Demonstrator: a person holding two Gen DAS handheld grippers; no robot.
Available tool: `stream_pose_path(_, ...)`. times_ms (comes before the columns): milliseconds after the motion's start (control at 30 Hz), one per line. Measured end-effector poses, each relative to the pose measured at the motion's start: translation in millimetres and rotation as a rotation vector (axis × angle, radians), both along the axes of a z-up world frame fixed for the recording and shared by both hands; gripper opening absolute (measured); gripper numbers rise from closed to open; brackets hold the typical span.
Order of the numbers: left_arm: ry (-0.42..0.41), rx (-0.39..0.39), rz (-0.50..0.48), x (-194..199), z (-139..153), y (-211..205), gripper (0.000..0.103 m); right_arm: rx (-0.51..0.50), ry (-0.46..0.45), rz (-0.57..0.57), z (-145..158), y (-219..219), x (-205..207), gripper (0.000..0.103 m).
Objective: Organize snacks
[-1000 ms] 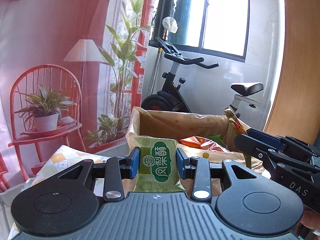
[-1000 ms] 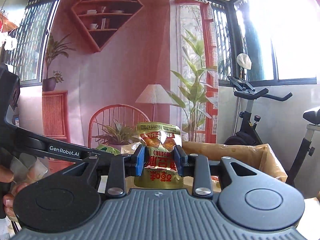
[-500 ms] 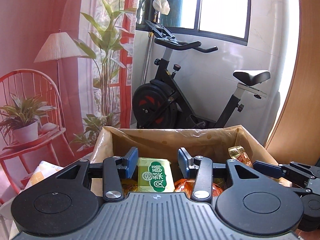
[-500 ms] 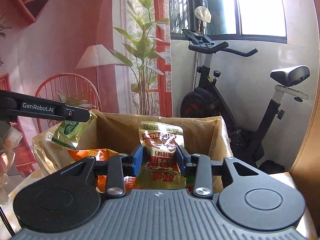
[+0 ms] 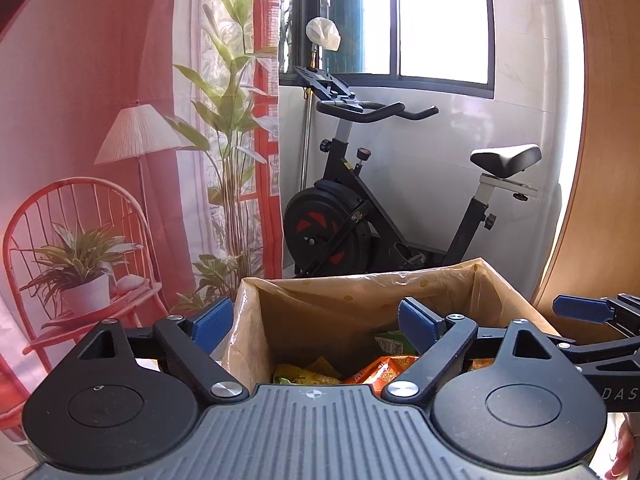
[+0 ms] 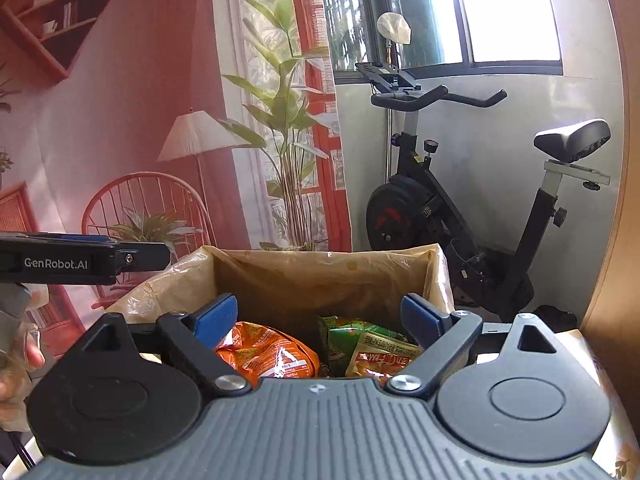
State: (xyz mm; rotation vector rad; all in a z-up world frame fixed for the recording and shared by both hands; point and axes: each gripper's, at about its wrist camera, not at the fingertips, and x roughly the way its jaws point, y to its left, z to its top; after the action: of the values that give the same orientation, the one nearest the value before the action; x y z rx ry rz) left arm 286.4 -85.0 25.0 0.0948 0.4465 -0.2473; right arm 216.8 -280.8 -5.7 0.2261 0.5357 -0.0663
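Note:
A cardboard box (image 5: 360,292) lined with clear plastic holds several snack packets. In the left wrist view my left gripper (image 5: 316,322) is open and empty above the box, over a yellow packet (image 5: 304,374), an orange one (image 5: 384,368) and the green packet (image 5: 390,340). In the right wrist view my right gripper (image 6: 318,316) is open and empty above the same box (image 6: 320,276), over an orange packet (image 6: 268,352), a green one (image 6: 352,330) and the gold-and-red packet (image 6: 380,356).
An exercise bike (image 5: 380,216) stands behind the box by the window. A printed backdrop with a red chair (image 5: 76,248) hangs at left. A wooden panel (image 5: 600,160) is at right. Each gripper shows at the edge of the other's view.
Both grippers moved over the box and opened. The green packet dropped from the left gripper and the gold-and-red packet from the right; both now lie in the box.

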Motion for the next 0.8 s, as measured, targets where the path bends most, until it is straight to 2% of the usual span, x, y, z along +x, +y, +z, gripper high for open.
stream_pose_path(300,-0.097,0.009,0.060,-59.3,38.4,11.0,0.095,0.008,-0.050,-0.010,50.5,15.9,-31.6,0.102)
stream_pose_path(600,-0.139,0.047,0.119,-118.8,59.3,14.8,0.098,0.003,-0.088,0.000,82.1,38.9,-75.0,0.103)
stream_pose_path(800,-0.097,0.008,0.125,-138.1,58.9,24.2,0.098,0.019,-0.095,0.005,87.4,47.9,-91.0,0.103)
